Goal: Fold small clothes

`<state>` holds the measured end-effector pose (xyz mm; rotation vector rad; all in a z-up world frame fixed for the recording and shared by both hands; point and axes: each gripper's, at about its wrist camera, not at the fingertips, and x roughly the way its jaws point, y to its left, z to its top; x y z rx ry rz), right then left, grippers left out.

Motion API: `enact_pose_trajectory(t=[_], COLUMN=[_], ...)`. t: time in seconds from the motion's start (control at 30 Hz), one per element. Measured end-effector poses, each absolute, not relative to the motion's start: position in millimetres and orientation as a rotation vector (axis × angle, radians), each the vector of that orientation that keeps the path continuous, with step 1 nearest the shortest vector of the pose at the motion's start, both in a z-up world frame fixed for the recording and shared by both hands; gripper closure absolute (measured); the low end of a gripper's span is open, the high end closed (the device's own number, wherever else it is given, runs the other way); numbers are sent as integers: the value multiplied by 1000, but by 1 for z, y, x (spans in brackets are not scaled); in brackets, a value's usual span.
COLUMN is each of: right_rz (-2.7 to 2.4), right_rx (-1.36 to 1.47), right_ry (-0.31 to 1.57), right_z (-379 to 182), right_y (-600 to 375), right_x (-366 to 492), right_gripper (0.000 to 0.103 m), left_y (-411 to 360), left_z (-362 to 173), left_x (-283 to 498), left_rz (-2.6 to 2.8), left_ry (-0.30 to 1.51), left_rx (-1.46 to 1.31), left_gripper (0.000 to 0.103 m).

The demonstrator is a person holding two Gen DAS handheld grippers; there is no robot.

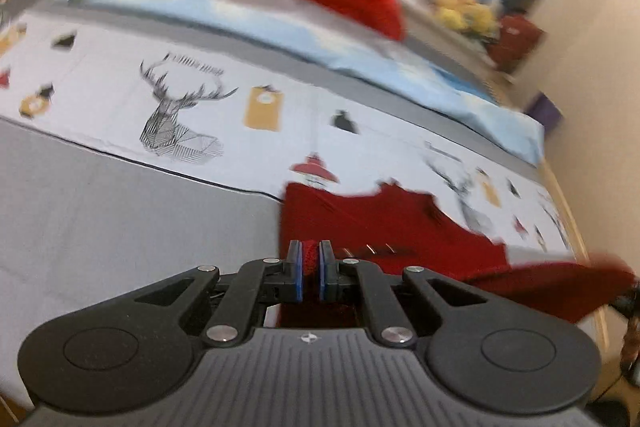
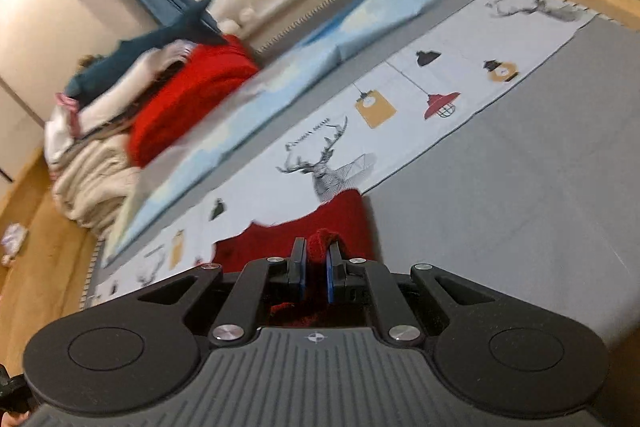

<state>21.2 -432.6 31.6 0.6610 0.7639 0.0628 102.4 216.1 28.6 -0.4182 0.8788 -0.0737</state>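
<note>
Grey bed (image 1: 100,211) with printed sheet (image 2: 400,131) underneath. Red garment (image 1: 380,223) hangs stretched between my hands, lifted off the bed, long axis running hand to hand. Left gripper (image 1: 311,259) fingers clamped on one edge, right gripper (image 2: 317,259) fingers clamped on the other. Both pitched downward; clothes pile (image 2: 120,131) well apart.

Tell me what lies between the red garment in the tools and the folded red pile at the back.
Printed deer sheet, then a light-blue folded blanket, in both views.
</note>
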Motion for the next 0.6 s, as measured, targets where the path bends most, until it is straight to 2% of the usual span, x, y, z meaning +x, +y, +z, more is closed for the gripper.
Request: enact_pose_trajectory(t=[0.1,0.17,0.23,0.3,0.37,0.4,0.47,0.6], right_rz=[-15,-90,-153,-166,-110,-80,-54,-58], right_rx=[685,628,586,647,720,720,661,671], right_ry=[766,744,781,883,928,946,963,1058], right_z=[2,-18,-44,-67,-82,-87,-94,-114], right_y=[-436,-437,-438,-440,-438,-435,-426,-415], right_x=[74,94,100,103,106,109,114,124], right_gripper=[91,89,85,81,70,62,52,52], left_y=[232,241,243,242,238,236,235,226], left_z=[3,-17,-36,-45,-53,-59,-73,-94], left_x=[135,138,145,149,155,158,165,178], left_rz=[-14,8,25,3,-15,-16,-9,-1], left_ry=[845,840,952,971,994,1013,1062,1123], left_rx=[-438,-476,-539,-555,-528,-527,-544,-525], left_gripper=[91,76,75,67,45,43,43,43])
